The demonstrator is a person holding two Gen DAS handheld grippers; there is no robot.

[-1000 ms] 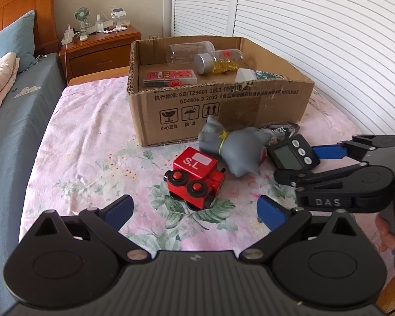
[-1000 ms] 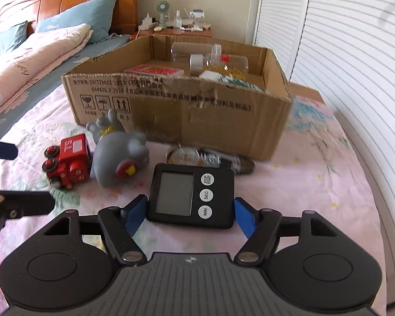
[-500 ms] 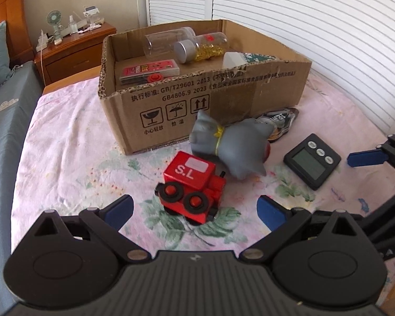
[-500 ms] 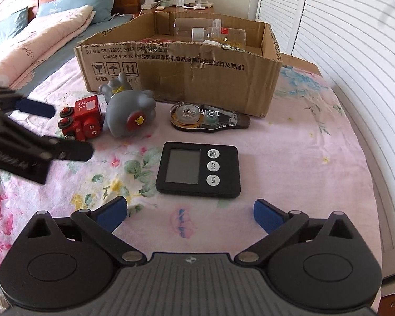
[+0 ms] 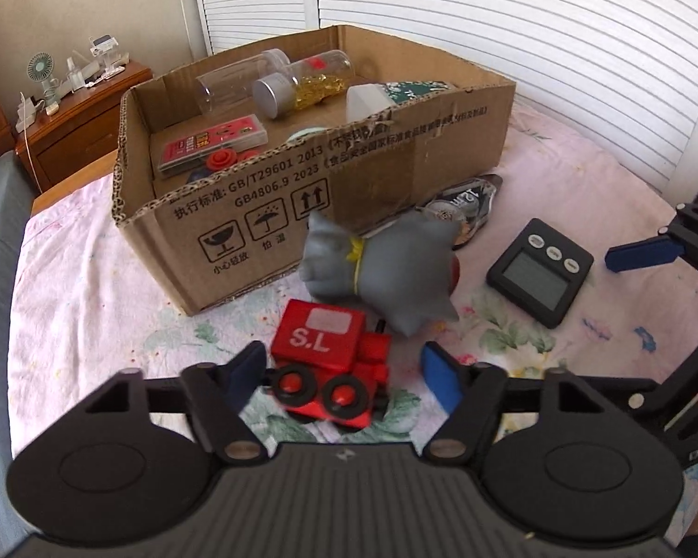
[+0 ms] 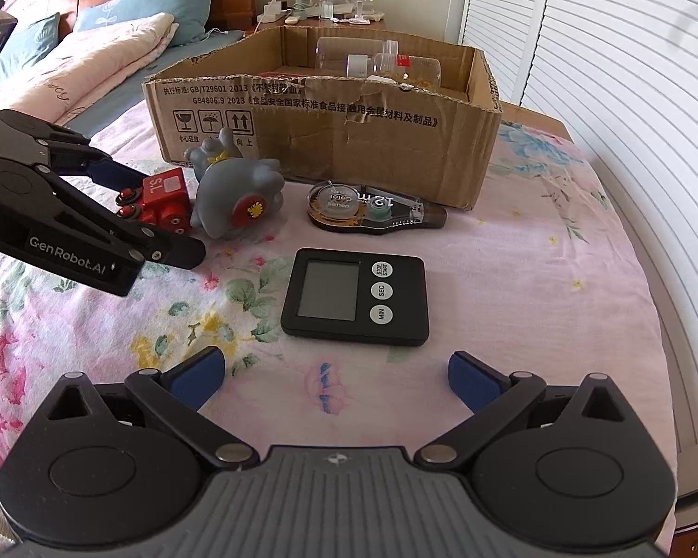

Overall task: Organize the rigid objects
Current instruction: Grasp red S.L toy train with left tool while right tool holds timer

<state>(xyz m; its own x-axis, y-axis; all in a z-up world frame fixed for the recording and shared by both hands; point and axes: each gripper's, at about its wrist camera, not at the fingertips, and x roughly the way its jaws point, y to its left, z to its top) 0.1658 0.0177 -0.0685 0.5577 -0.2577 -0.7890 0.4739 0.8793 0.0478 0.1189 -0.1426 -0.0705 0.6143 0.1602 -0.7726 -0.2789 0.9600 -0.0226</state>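
A red toy train [image 5: 330, 362] [image 6: 163, 197] stands on the flowered bedspread, in front of an open cardboard box [image 5: 302, 186] [image 6: 330, 139]. My left gripper [image 5: 342, 372] straddles the train. Its jaws are closing, and a gap still shows at the right pad [image 5: 439, 379]. A grey rubber animal toy [image 5: 386, 274] lies just behind the train. A black digital timer [image 6: 353, 297] [image 5: 540, 269] lies flat on the bed. My right gripper [image 6: 335, 372] stands open just short of the timer, with nothing between its fingers.
A correction tape dispenser [image 6: 372, 209] lies against the box front. The box holds clear bottles [image 5: 274, 79], a red case and other small items. A wooden nightstand [image 5: 83, 107] and pillows [image 6: 116, 46] are beyond; white shutter doors [image 5: 535, 23] run along the right.
My right gripper opened, let go of the timer and drew back from it. My left gripper moved in over the red train and its jaws narrowed around it.
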